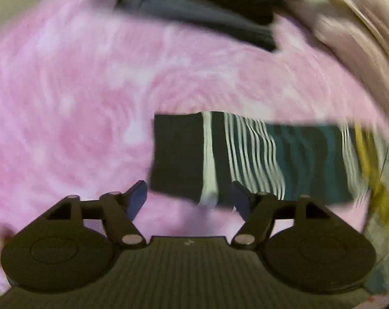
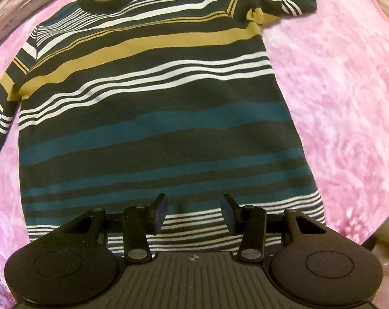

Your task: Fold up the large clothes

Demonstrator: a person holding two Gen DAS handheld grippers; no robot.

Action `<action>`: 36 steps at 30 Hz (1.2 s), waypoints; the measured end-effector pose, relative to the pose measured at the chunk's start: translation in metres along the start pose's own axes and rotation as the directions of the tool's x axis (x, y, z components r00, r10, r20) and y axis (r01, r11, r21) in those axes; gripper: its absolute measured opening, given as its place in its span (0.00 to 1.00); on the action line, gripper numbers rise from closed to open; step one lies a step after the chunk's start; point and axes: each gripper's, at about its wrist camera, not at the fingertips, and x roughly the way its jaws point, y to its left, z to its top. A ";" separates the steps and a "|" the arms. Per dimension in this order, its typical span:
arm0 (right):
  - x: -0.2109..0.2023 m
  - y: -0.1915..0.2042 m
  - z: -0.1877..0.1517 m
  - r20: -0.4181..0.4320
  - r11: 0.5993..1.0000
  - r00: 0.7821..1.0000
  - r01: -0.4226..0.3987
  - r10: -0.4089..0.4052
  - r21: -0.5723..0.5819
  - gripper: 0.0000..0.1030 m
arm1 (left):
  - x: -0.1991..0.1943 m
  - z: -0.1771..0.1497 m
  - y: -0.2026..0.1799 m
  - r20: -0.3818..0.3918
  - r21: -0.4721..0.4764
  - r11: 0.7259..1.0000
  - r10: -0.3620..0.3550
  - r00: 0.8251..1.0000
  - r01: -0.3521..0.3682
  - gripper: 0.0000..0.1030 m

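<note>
Striped knit fabric in dark navy, teal, white and mustard makes up the T-shirt (image 2: 153, 108), which lies flat and spread open on a pink blanket (image 2: 344, 97) with a mottled, fluffy look. In the right wrist view its collar points to the far edge of the blanket and its hem is at the near edge, under the gripper. One short sleeve (image 2: 282, 0) lies out toward the far right corner, a little crumpled; the other sleeve (image 1: 246, 154) reaches to the left side and shows in the left wrist view as a dark band with white stripes.

The right gripper (image 2: 193, 209) hovers over the hem with its fingers spread apart, holding nothing. The left gripper (image 1: 189, 200) is beside the end of the left sleeve, its fingers also spread wide and empty; whether they touch the cloth I cannot tell, because this view is blurred.

At the far edge of the blanket a dark grey pile of fabric (image 1: 194, 7) lies, and pale folds like a curtain (image 1: 362, 38) rise at the right.
</note>
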 end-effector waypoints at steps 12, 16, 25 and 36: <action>-0.015 -0.016 -0.015 0.035 1.000 0.999 0.012 -0.012 0.006 0.42 | -0.013 0.028 -0.013 0.316 0.162 0.937 0.249 0.916 -0.310 0.10; -0.008 -0.036 -0.015 0.023 0.999 1.000 0.002 -0.003 0.043 0.42 | 0.001 0.035 -0.008 0.233 0.143 0.894 0.386 0.893 -0.424 0.14; -0.008 -0.130 0.040 0.122 0.991 0.992 -0.053 0.038 0.124 0.42 | -0.059 -0.034 -0.070 0.218 0.158 0.940 0.265 0.939 -0.302 0.23; -0.026 -0.287 0.268 0.459 0.939 0.868 -0.298 0.192 0.171 0.42 | -0.060 -0.119 -0.246 0.171 0.171 0.978 0.089 0.981 -0.119 0.30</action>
